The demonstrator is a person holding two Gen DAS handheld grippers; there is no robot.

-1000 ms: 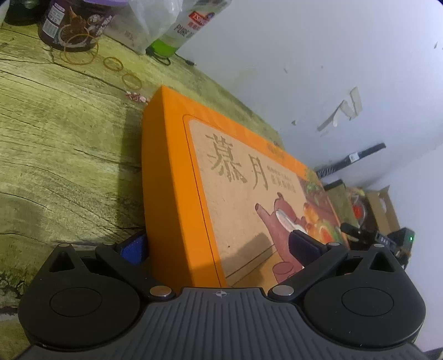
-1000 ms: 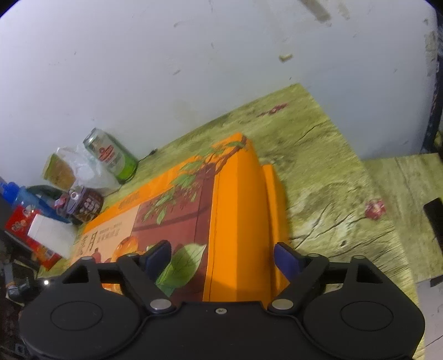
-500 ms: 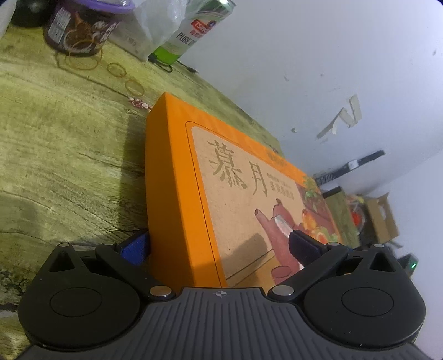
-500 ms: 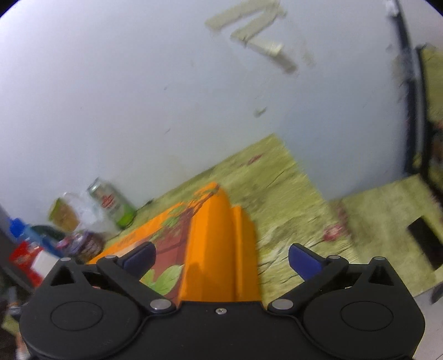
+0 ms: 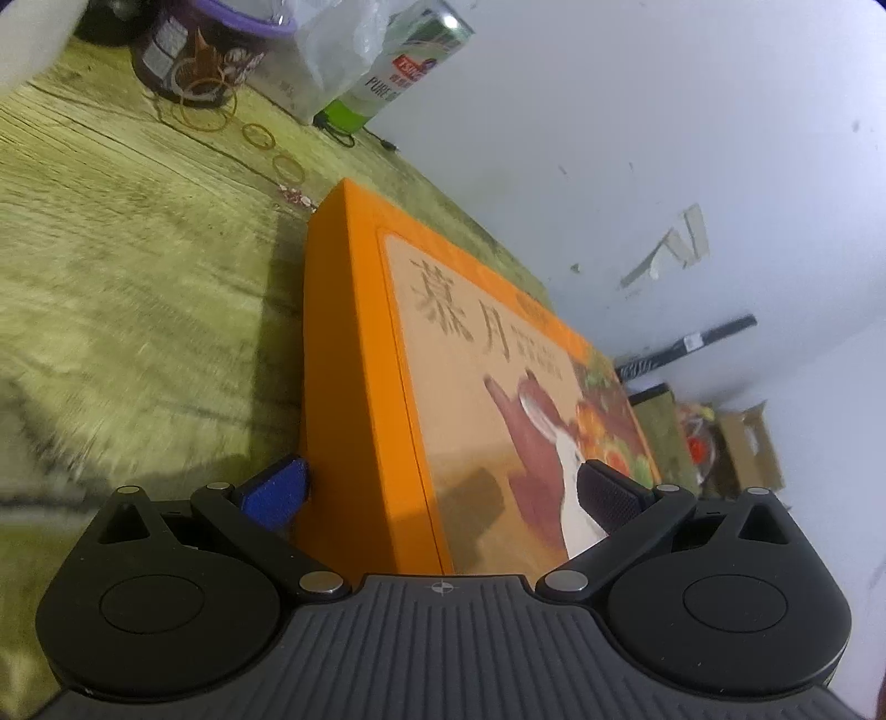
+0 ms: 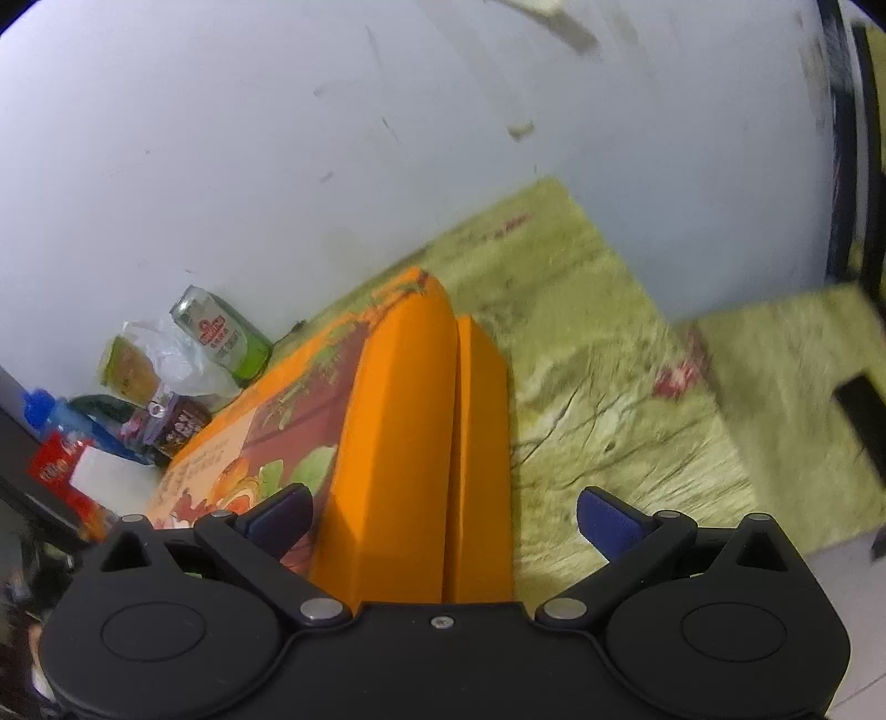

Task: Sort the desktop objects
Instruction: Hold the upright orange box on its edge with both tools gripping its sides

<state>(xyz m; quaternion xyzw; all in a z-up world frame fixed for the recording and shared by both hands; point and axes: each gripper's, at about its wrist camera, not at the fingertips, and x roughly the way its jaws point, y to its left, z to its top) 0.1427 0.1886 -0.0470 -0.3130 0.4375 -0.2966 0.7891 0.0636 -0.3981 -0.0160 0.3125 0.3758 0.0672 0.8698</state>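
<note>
My left gripper [image 5: 443, 493] straddles one end of a big orange box [image 5: 354, 399] – blue pad against the box's side wall, the other pad over the printed lid w/ its teapot picture. From this view I can't tell if the pads actually press or just sit around it. The box lies on a green wood-grain table [image 5: 122, 288], close to a white wall.

My right gripper [image 6: 443, 515] is at the opposite end, jaws spread wide – they've just been opening. The box's orange edge [image 6: 410, 432] sits between the pads, w/ a clear gap on the right pad's side, so no grip there.

Far end of the table: a green can [image 6: 221, 338], a dark cup w/ purple lid [image 5: 194, 50], a clear plastic bag [image 5: 326, 50], and loose rubber bands [image 5: 260, 138] on the tabletop. View is a bit motion-blurred.
</note>
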